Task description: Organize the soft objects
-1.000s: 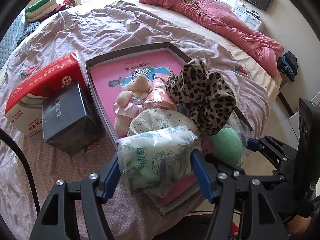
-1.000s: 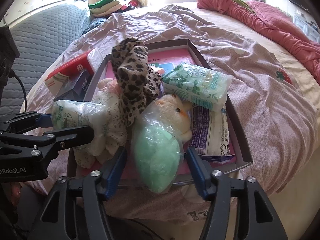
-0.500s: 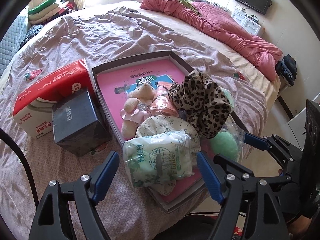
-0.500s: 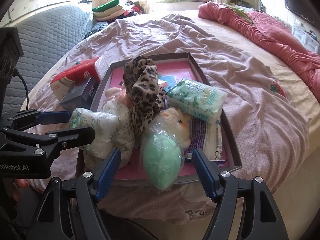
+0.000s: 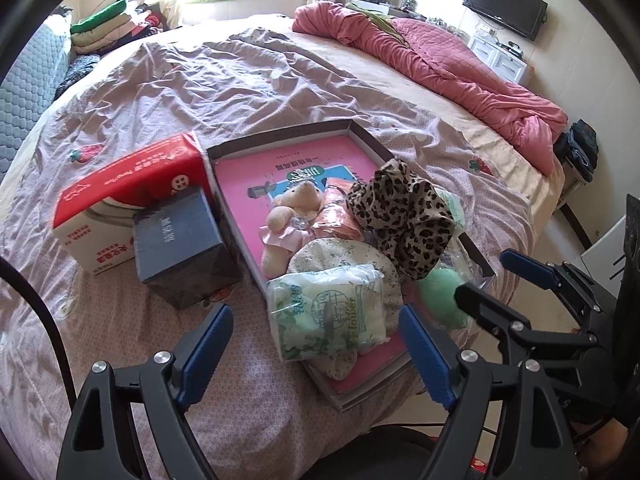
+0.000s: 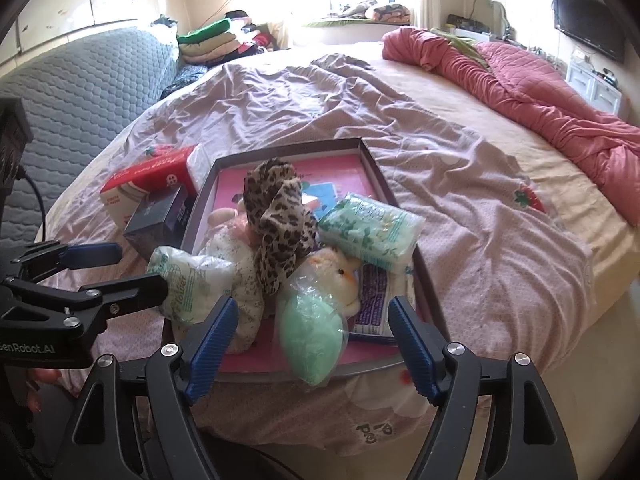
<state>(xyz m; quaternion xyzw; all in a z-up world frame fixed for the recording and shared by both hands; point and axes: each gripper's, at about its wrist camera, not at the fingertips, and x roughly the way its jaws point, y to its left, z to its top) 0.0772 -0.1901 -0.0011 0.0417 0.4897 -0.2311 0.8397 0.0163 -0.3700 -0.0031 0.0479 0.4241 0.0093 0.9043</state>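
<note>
A shallow grey box [image 5: 280, 136] with a pink floor lies on the bed and holds a heap of soft things. In it are a leopard-print cloth [image 5: 404, 216], a small pink teddy [image 5: 292, 212], a flowered white cushion [image 5: 340, 256] and a green-white tissue pack [image 5: 328, 312]. My left gripper [image 5: 316, 352] hovers just behind that pack, jaws opening, pads clear of it. My right gripper [image 6: 312, 340] is opening too, around but not touching a bagged green plush [image 6: 312, 336]. A second tissue pack [image 6: 372, 232] lies at the box's right side.
A red-white tissue box [image 5: 128, 184] and a dark box [image 5: 180, 248] stand left of the grey box. A rumpled pink quilt [image 5: 440, 64] lies along the far right. Folded clothes [image 5: 112, 24] are stacked at the back. The bed's edge is just below the box.
Both grippers have widened and drawn back upward. The left has let go of the tissue pack and the right of the green plush; both now rest in the box.
</note>
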